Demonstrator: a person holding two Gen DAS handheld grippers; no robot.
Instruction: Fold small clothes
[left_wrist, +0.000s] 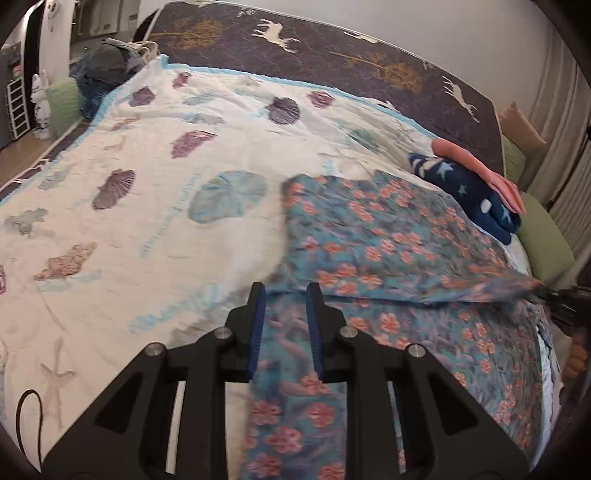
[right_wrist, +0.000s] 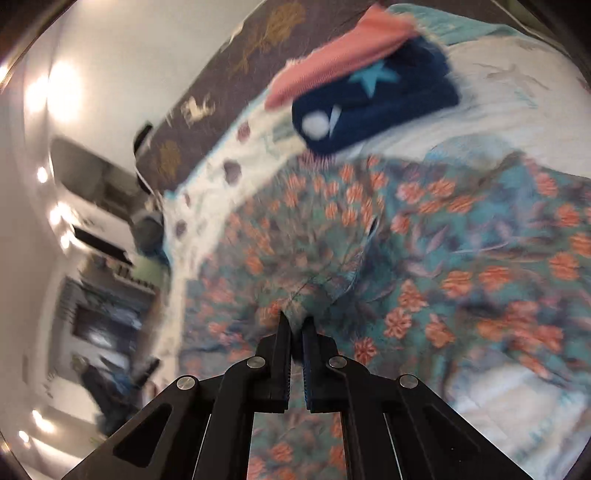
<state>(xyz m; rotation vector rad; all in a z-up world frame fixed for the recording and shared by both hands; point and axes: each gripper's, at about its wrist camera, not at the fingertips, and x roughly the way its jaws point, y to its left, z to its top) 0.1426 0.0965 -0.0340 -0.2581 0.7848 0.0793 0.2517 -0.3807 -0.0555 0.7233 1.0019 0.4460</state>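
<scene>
A teal garment with orange flowers (left_wrist: 388, 243) lies spread on the white quilt (left_wrist: 147, 184) of a bed. My left gripper (left_wrist: 286, 295) holds a bunched strip of it between its blue pads. My right gripper (right_wrist: 297, 323) is shut on a pinched fold of the same floral garment (right_wrist: 424, 240) and lifts it; it shows at the right edge of the left wrist view (left_wrist: 565, 306). A folded navy star garment (left_wrist: 469, 188) with a pink one (left_wrist: 480, 166) on top lies beyond, also in the right wrist view (right_wrist: 376, 103).
A dark deer-print blanket (left_wrist: 332, 48) covers the far side of the bed. Green pillows (left_wrist: 546, 236) lie at the right edge. A pile of dark clothes (left_wrist: 107, 66) sits at the far left corner. Curtains hang at right.
</scene>
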